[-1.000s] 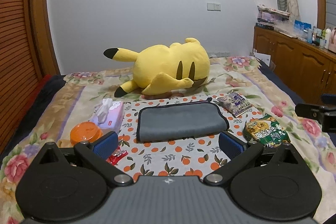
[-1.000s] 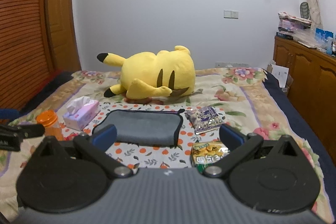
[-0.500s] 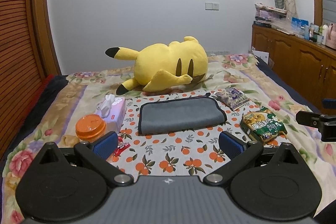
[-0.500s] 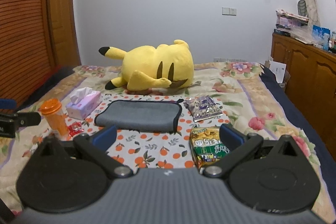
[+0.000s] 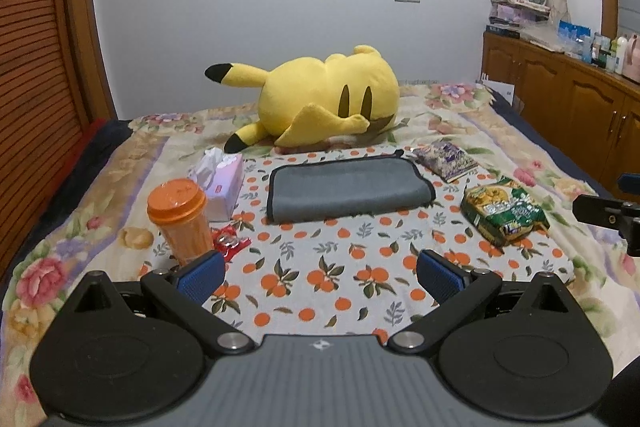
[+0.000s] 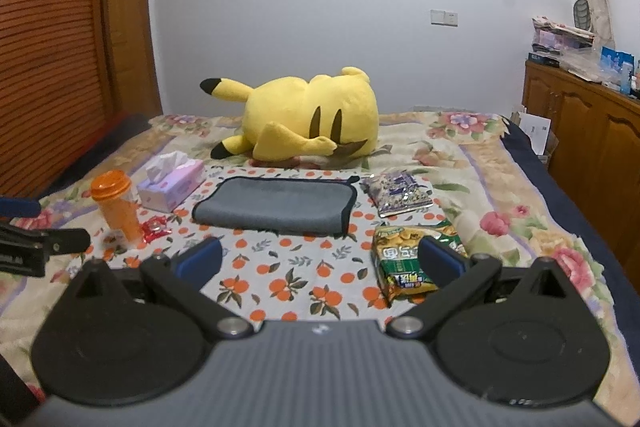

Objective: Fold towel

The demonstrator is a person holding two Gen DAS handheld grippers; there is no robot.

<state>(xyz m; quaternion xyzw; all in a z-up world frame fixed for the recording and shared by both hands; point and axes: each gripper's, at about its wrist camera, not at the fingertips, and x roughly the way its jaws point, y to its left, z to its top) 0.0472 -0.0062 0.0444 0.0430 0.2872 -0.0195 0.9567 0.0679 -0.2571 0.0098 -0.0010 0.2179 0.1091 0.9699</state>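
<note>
The folded grey towel (image 5: 348, 193) lies flat on the orange-print cloth (image 5: 320, 275), well ahead of both grippers and centred between the jaws. The left gripper (image 5: 320, 273) and the right gripper (image 6: 320, 261) stand wide apart and hold nothing. An orange cup (image 5: 180, 219) and a red wrapper (image 5: 230, 241) are near the left jaw; a green snack bag (image 6: 412, 263) lies partly behind the right jaw.

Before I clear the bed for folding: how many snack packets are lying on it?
3: a purple bag right of the towel, a green bag nearer, and a small red packet by the cup.
</note>
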